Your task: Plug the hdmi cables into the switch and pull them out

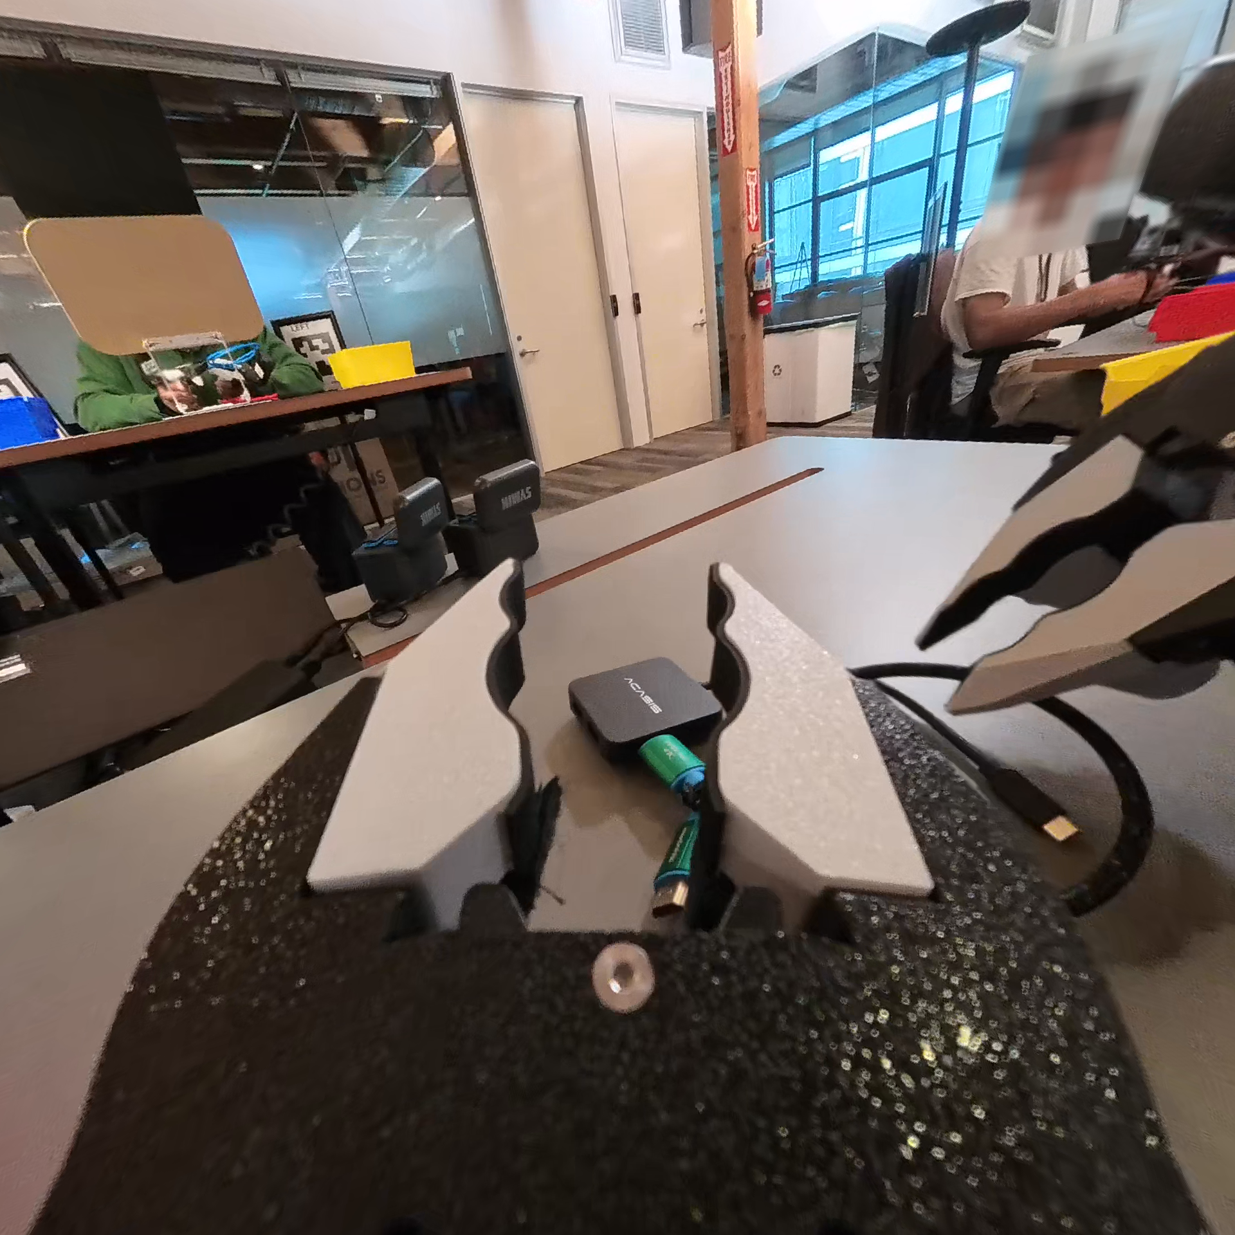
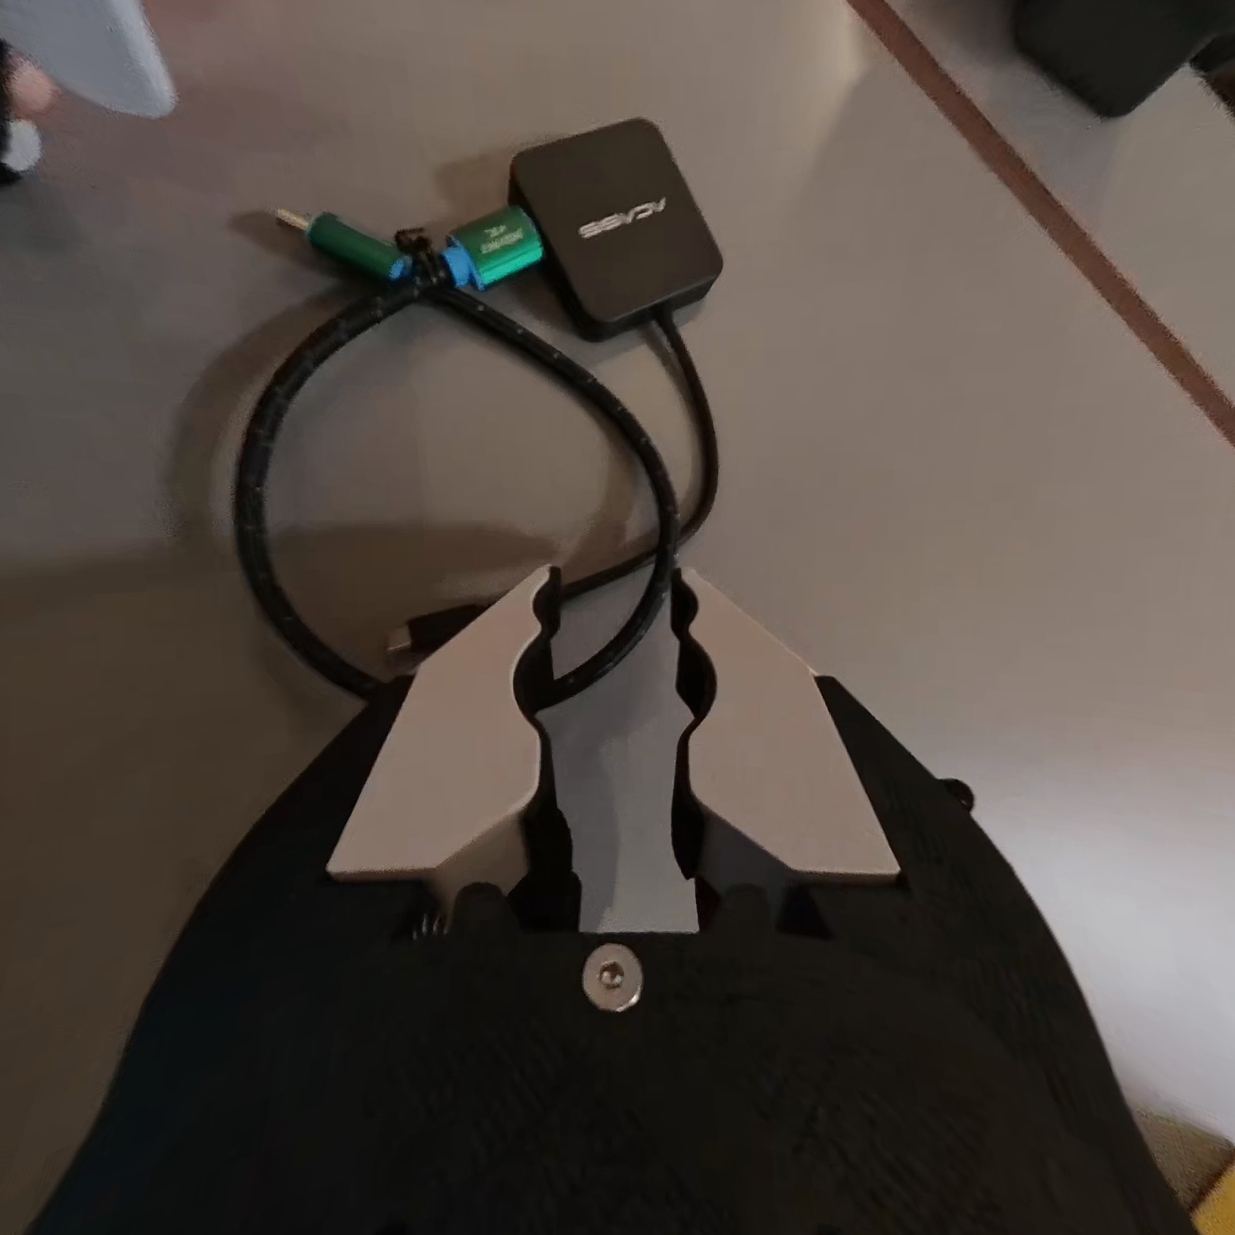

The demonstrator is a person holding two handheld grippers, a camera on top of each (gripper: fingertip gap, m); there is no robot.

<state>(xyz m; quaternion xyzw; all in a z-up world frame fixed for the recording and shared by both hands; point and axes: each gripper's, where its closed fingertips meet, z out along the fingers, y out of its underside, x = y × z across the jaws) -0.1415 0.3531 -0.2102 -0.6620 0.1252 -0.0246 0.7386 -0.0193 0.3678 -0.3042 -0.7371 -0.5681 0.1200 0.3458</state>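
A black square switch lies on the grey table. One green HDMI plug sits in its side port. The cable's other green plug lies free beside it. My left gripper is open and empty, low over the table, with the switch seen between its fingers. My right gripper is open and empty above the black braided cable loop, short of the switch. From above I see the plugged plug, the free plug and the switch's own thin lead. The right gripper also shows at the right.
The thin lead ends in a small gold-tipped plug. The table's brown edge runs close behind the switch. Black charger blocks stand beyond it. People sit at other tables with a yellow bin and a red bin. Between my right fingertips and the switch's own thin lead there is roughly 7 centimetres. About 10 centimetres separates my left fingertips from the free plug.
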